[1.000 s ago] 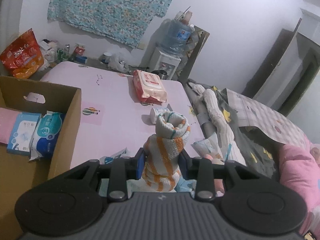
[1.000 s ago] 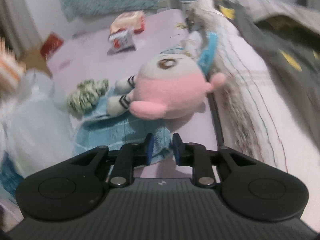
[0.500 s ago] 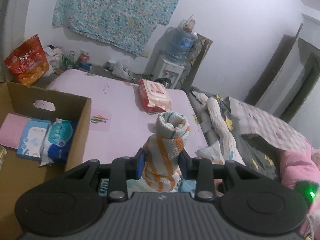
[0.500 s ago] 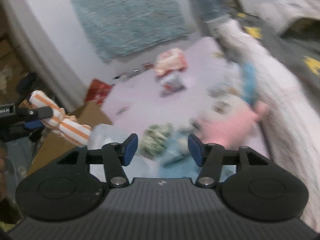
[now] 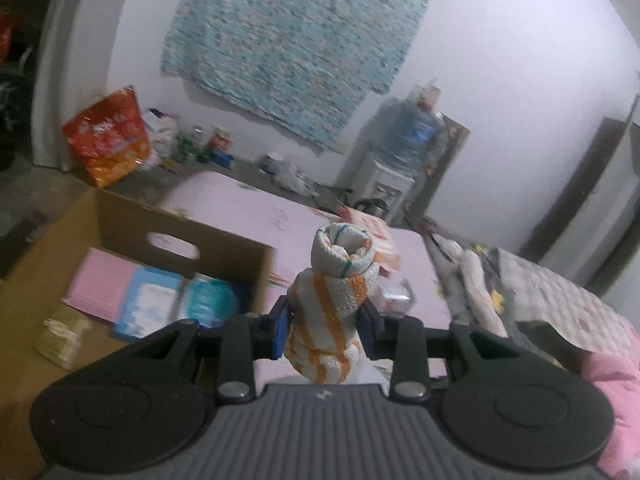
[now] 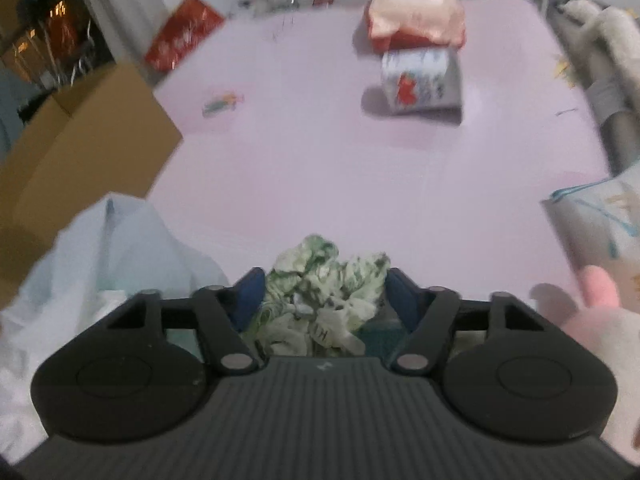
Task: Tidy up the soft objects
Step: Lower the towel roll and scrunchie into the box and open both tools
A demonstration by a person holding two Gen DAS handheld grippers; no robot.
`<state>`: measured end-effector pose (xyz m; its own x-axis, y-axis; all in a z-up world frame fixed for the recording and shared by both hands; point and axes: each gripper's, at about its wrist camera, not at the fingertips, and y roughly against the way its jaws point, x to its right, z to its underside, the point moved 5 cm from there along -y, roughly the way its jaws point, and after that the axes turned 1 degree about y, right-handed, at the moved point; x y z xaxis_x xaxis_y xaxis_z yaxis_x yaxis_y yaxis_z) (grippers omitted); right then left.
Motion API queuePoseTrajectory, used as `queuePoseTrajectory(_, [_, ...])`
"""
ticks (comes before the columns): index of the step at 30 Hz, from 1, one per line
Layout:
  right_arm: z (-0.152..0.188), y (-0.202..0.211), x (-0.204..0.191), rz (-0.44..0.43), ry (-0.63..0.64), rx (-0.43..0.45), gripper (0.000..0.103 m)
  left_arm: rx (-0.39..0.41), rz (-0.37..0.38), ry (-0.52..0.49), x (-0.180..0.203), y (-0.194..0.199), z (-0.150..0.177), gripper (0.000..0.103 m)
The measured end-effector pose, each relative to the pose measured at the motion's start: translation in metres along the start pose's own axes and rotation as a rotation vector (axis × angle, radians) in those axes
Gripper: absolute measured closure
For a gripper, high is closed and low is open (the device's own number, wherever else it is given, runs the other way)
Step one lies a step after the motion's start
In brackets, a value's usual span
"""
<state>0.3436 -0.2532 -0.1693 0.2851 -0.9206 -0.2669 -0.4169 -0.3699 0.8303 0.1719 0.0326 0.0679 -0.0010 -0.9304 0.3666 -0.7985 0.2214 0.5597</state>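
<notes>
a: any writing legible? 
b: none. print on the orange bag (image 5: pixel 107 136) at ten o'clock and the water jug (image 5: pixel 412 130) label at one o'clock is too blurred to read.

a: left gripper (image 5: pixel 325 325)? 
b: held level above the pink bed (image 5: pixel 256 216), pads pinching a rolled orange-striped towel (image 5: pixel 334 306) upright at centre. cardboard box (image 5: pixel 132 256) at nine o'clock, tissue packs (image 5: pixel 180 300) inside.

a: right gripper (image 6: pixel 322 298)? 
b: low over the bed, jaws spread around a crumpled green-white cloth (image 6: pixel 324 300); contact unclear. red-pink pack (image 6: pixel 416 12) at one o'clock, pink plush (image 6: pixel 600 284) at four o'clock, pale blue cloth (image 6: pixel 104 248) at eight o'clock.
</notes>
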Motion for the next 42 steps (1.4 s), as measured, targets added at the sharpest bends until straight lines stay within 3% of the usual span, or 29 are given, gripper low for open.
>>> queuePoseTrajectory(4, [0.002,0.000,-0.005,0.004,0.022,-0.011,0.078,0.023,-0.083,0.020,-0.036,0.017,-0.015,0.067])
queuePoseTrajectory(8, [0.001,0.004,-0.001,0.010,0.007,0.011,0.090,0.014,-0.179,0.028,-0.076,0.022,-0.024,0.067])
queuePoseTrajectory(13, [-0.010,0.038,0.011,0.016,-0.059,0.125,0.091,-0.076,-0.262,0.044,-0.122,0.006,-0.024,0.067])
queuePoseTrajectory(17, [-0.022,0.077,0.012,0.000,-0.112,0.231,0.091,-0.181,-0.281,0.025,-0.149,-0.020,-0.018,0.067])
queuePoseTrajectory(23, [-0.033,0.143,-0.024,-0.120,-0.110,0.366,0.091,-0.355,-0.314,-0.041,-0.175,-0.061,0.001,0.067])
queuePoseTrajectory(26, [-0.041,0.158,-0.057,-0.212,-0.083,0.388,0.091,-0.426,-0.339,-0.070,-0.187,-0.079,0.010,0.067])
queuePoseTrajectory(30, [-0.051,0.160,-0.114,-0.392,-0.044,0.350,0.091,-0.468,-0.373,-0.101,-0.201,-0.095,0.016,0.067])
queuePoseTrajectory(34, [-0.063,0.142,-0.181,-0.541,0.036,0.245,0.091,-0.469,-0.354,-0.092,-0.202,-0.104,0.010,0.067])
queuePoseTrajectory(38, [-0.064,0.107,-0.243,-0.523,0.196,0.115,0.091,-0.481,-0.343,-0.095,-0.210,-0.117,0.007,0.065])
queuePoseTrajectory(42, [-0.061,0.056,-0.280,-0.416,0.305,-0.046,0.091,-0.527,-0.341,-0.055,-0.226,-0.132,0.010,0.062])
